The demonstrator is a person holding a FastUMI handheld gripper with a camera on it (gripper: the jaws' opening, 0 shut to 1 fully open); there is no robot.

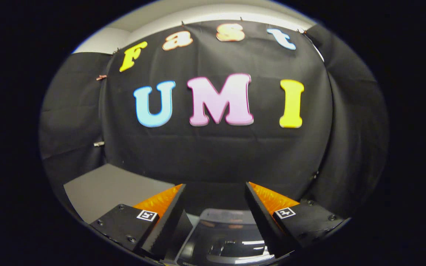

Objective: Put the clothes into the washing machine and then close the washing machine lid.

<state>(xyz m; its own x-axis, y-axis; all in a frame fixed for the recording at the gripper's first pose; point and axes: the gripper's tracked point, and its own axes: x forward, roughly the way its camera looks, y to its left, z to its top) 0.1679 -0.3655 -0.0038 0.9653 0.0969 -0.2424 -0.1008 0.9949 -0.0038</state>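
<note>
Grey tabletop (104, 188), hand-held gripper (215, 186) parted, empty

The gripper (215, 184) has two black wedge-shaped fingers (170, 218) with ridged inner edges and bright orange textured faces. Each sits on a black mount fixed with dark screws and bears a small white square marker.

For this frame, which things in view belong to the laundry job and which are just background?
Belongs to the job:
- washing machine, its glossy top seen between and below the fingers
- gripper, fingers spread apart, nothing between them

Just there:
- grey surface beyond the left finger
- black cloth wall behind everything

I cannot make out any clothes, nor whether the lid is open or shut.
</note>
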